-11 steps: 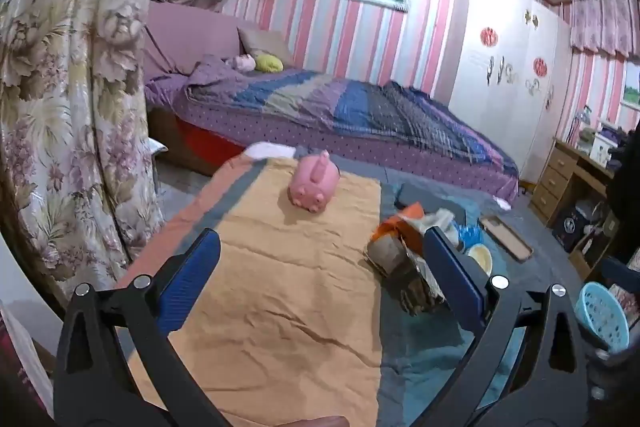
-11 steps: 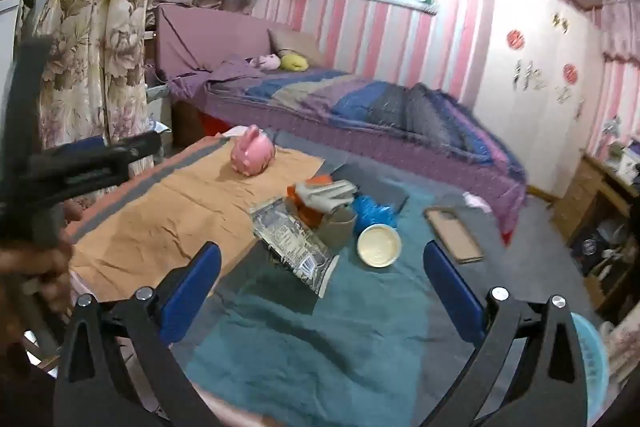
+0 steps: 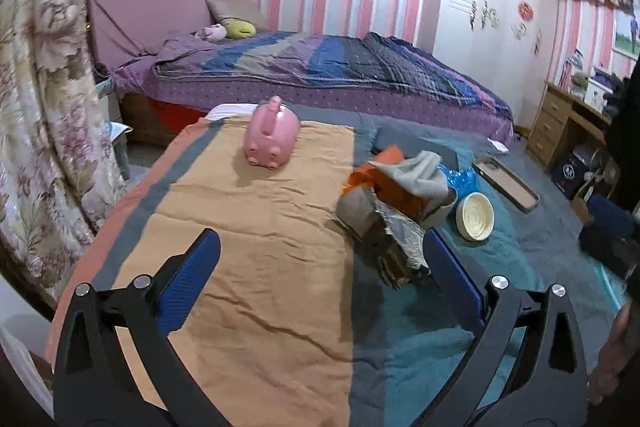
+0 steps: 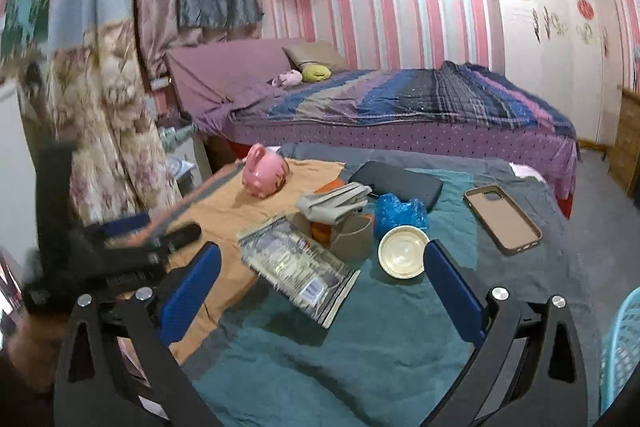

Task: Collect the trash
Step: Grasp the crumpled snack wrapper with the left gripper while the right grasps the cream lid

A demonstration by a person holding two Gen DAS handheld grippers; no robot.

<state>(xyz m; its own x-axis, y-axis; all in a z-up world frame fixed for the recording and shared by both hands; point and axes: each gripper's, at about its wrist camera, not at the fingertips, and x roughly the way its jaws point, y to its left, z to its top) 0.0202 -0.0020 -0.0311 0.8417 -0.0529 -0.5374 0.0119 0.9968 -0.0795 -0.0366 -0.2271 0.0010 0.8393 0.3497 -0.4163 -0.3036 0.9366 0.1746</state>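
**Approach phase, nothing grasped yet**

Both grippers hover over a cloth-covered desk, jaws spread wide and empty on each. Left gripper looks over the orange cloth; right gripper sits over the teal cloth, and the left tool shows blurred at the left edge of the right view.

Trash is heaped mid-desk: a clear crinkled plastic wrapper lying flat and nearest the right gripper, a cardboard tape roll just behind it, orange scrap and a grey folded piece on top of the roll, a blue plastic bag beside it, and a small cream lid or dish touching the pile's right side. In the left view the heap sits just ahead of the right-hand finger.

Probably not trash: pink piggy bank well apart on the orange cloth, phone case to the right, dark flat case behind the pile. A light blue basket shows at the right edge, likely the bin, cannot confirm.

Step judged: first pick, none collected. Next move calls for lowering the right jaws onto the wrapper, straddling an edge since it lies flat and thin; risk of slipping or dragging the cloth
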